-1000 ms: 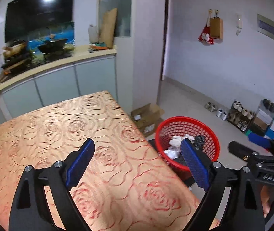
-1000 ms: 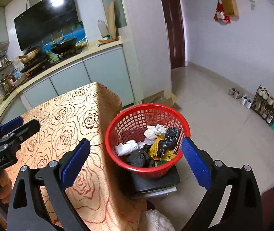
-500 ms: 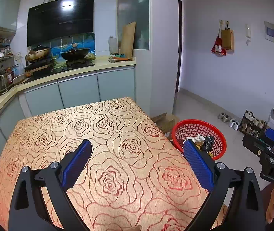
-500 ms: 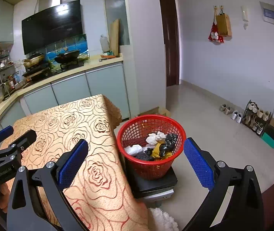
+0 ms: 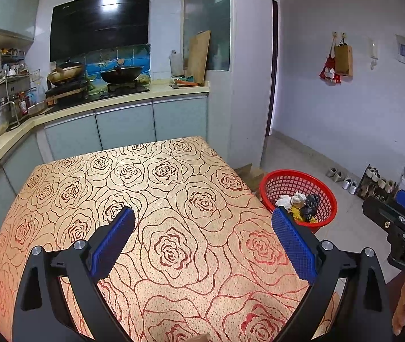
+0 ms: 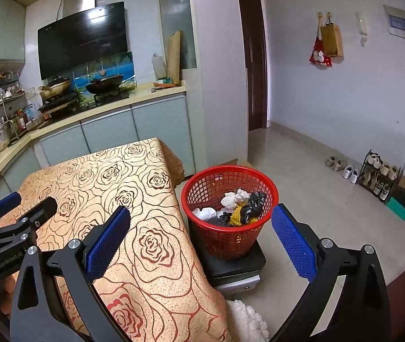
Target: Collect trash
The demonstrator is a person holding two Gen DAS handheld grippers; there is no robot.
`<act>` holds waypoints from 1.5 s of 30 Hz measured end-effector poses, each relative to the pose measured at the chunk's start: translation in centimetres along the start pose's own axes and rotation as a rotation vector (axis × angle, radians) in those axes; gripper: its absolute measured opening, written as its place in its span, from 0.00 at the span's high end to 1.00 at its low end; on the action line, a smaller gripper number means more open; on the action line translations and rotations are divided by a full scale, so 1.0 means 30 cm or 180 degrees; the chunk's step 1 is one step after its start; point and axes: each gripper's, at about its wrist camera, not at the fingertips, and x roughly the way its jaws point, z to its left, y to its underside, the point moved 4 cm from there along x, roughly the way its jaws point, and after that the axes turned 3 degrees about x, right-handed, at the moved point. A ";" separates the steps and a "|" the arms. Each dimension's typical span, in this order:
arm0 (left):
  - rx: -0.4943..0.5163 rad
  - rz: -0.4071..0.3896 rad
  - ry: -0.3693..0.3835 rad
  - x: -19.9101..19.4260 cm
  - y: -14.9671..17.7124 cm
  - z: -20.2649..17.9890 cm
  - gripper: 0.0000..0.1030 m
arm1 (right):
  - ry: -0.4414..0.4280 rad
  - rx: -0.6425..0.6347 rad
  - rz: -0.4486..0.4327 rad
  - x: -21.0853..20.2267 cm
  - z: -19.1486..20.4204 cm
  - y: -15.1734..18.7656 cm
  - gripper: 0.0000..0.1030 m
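Left gripper (image 5: pixel 202 236): black frame with blue ribbed pads, jaws spread wide, nothing between them; held above the near half of the table, likely idle with no scrap left to pick.
Right gripper (image 6: pixel 199 238): same build, jaws wide apart and empty; poised over the table's right edge, facing the basket.
Trash (image 6: pixel 232 208): crumpled white paper, black wrappers and a yellow scrap, piled inside the round red plastic mesh basket (image 6: pixel 202 182).
Basket placement: raised on a low black-topped stool (image 6: pixel 236 265), just beside the table's right edge, probably so drops from the tabletop land easily.
Table (image 5: pixel 173 188): covered in golden-orange cloth with a dark red rose pattern; no loose rubbish seen on it in either view.
Task progress: apparently finished or close to it, judging by the filled basket.
Room: kitchen with pale grey-green cabinets, black range hood (image 5: pixel 99 25), woks on the hob, wooden board leaning by the wall.
Floor: light tiles, shoes on a rack (image 6: pixel 379 176) along the far wall, dark door beyond.
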 end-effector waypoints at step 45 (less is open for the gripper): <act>0.0069 0.0019 -0.0023 0.015 0.007 -0.007 0.09 | -0.0058 -0.0051 0.0059 -0.002 0.020 0.010 0.06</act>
